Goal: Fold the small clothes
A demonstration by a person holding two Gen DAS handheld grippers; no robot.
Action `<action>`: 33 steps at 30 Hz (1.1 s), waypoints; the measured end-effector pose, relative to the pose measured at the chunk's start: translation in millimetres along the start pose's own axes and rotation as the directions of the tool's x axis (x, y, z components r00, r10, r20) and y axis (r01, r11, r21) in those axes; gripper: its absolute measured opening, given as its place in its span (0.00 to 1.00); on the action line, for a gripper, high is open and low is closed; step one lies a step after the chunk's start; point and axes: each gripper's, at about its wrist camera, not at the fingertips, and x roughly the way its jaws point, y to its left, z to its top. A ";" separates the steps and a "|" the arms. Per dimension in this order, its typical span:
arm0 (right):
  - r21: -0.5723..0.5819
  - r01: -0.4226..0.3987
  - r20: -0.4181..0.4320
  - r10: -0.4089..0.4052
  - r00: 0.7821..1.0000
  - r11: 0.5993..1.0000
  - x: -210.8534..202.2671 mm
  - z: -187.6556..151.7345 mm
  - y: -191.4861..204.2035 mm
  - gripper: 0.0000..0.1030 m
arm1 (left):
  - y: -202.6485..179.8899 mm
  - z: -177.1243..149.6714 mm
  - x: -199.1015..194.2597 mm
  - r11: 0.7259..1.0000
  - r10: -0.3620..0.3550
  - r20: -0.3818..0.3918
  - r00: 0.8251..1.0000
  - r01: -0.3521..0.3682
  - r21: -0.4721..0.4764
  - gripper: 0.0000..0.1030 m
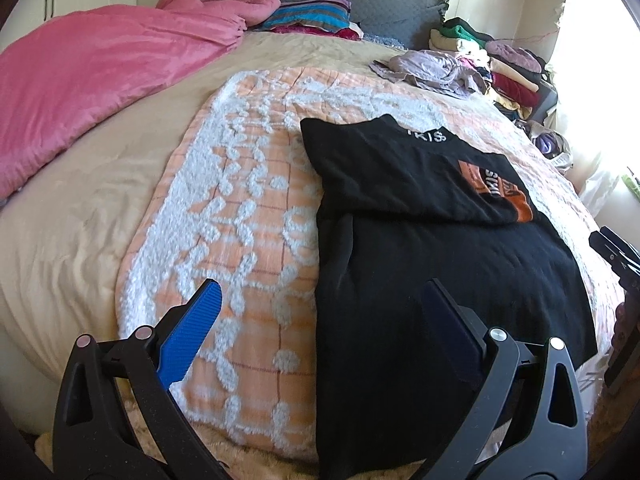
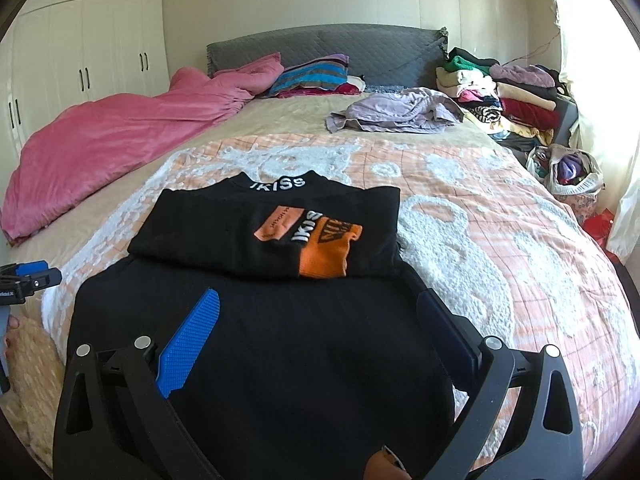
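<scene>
A black top (image 1: pixel 432 264) with an orange patch and white lettering lies on an orange-and-white patterned blanket (image 1: pixel 248 208) on the bed. Its upper part is folded down over the lower part. It also shows in the right wrist view (image 2: pixel 280 320). My left gripper (image 1: pixel 320 292) is open and empty, hovering over the top's near left edge. My right gripper (image 2: pixel 318 300) is open and empty, over the top's lower half. The right gripper's body shows at the right edge of the left wrist view (image 1: pixel 618 256). The left gripper's body shows at the left edge of the right wrist view (image 2: pixel 28 280).
A pink duvet (image 2: pixel 104 132) lies bunched at the left of the bed. A crumpled lilac garment (image 2: pixel 396 114) lies at the far right. Stacks of folded clothes (image 2: pixel 508 96) stand by the headboard. Striped pillows (image 2: pixel 312 76) are at the head. White wardrobes (image 2: pixel 80 44) stand at left.
</scene>
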 end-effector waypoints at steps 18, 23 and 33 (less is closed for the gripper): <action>0.029 0.026 -0.027 -0.025 0.999 0.999 -11.8 -25.7 -19.5 0.95 | 13.5 -51.9 3.4 0.993 -0.107 -0.107 0.988 0.101 -0.057 0.76; 0.042 0.032 -0.032 -0.030 0.999 0.999 -13.2 -29.3 -25.2 0.95 | 17.0 -61.6 5.0 0.986 -0.154 -0.134 0.979 0.144 -0.080 0.51; 0.035 0.041 -0.044 -0.039 0.998 0.999 -18.9 -36.8 -30.9 0.95 | 16.2 -81.3 18.2 0.973 -0.221 -0.210 0.952 0.201 -0.112 0.25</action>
